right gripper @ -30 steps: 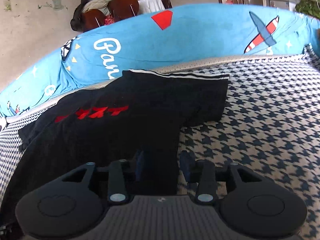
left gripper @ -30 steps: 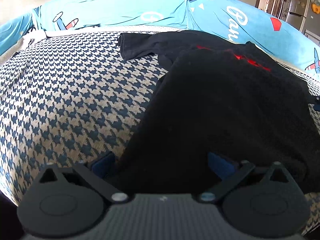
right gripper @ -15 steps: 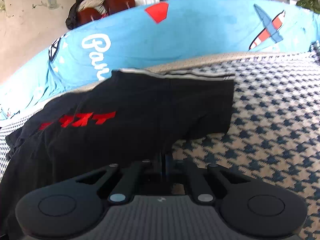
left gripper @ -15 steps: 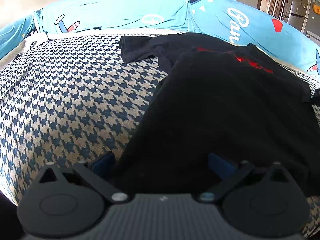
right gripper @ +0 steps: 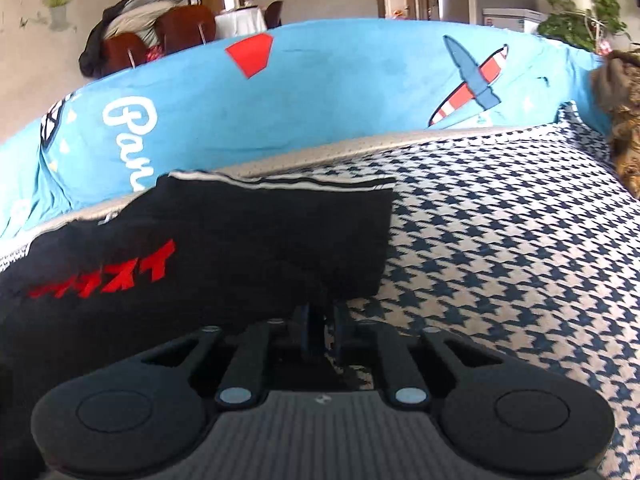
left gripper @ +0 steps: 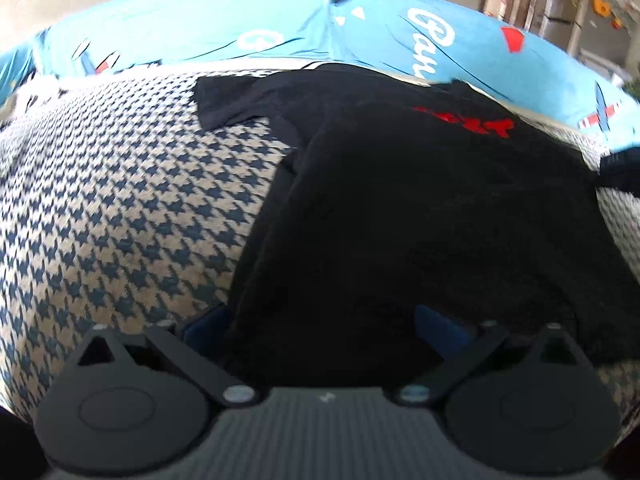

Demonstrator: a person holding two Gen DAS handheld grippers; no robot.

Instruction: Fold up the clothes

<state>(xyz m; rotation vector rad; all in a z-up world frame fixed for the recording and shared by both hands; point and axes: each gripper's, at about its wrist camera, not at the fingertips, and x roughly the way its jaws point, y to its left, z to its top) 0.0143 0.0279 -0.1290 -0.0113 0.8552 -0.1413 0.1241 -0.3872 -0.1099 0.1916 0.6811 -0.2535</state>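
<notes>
A black T-shirt [left gripper: 420, 208] with red lettering [right gripper: 120, 272] lies spread on the houndstooth sofa seat [left gripper: 120, 200]. My left gripper [left gripper: 320, 320] is open wide at the shirt's near hem. The cloth lies between its blue pads [left gripper: 204, 320] but is not pinched. My right gripper [right gripper: 322, 328] sits at the shirt's side edge below the sleeve [right gripper: 320, 232]. Its fingers are close together with a fold of black cloth pinched between them. Its jaws are opening slightly.
A blue sofa back [right gripper: 320, 92] with plane prints runs behind the seat. Bare houndstooth seat [right gripper: 500, 260] stretches to the right of the shirt. A brown furry thing [right gripper: 624, 112] sits at the far right. Chairs and a fridge stand beyond.
My right gripper went from open to closed on the shirt's side edge and tilted up a little. The left gripper has stayed open at the hem.
</notes>
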